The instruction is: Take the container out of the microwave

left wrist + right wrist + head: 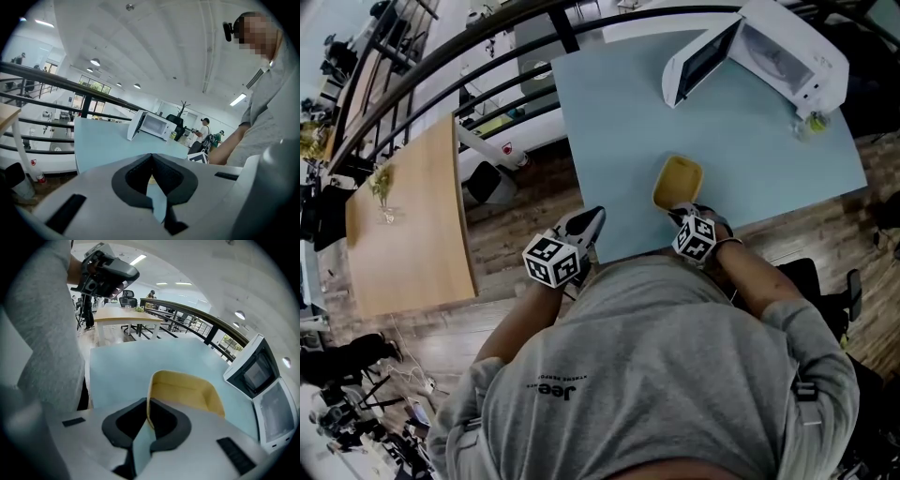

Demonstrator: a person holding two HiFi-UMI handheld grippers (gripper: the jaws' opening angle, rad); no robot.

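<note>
On container point(677, 180) rim, right gripper point(682, 214) nose-down

Big open office-type space. Wood plank floor point(520, 225), a pale blue table point(619, 122) in the middle, and a longer wooden table point(403, 225) off to the side with a small plant point(382, 183) on it. A black railing point(47, 78) runs behind both. The white ceiling point(154, 42) has round lights point(95, 62) plus a strip light point(238, 99), all on. There's a coat rack point(183, 107) at the far end and a black chair point(126, 300) past the wooden table.
</note>
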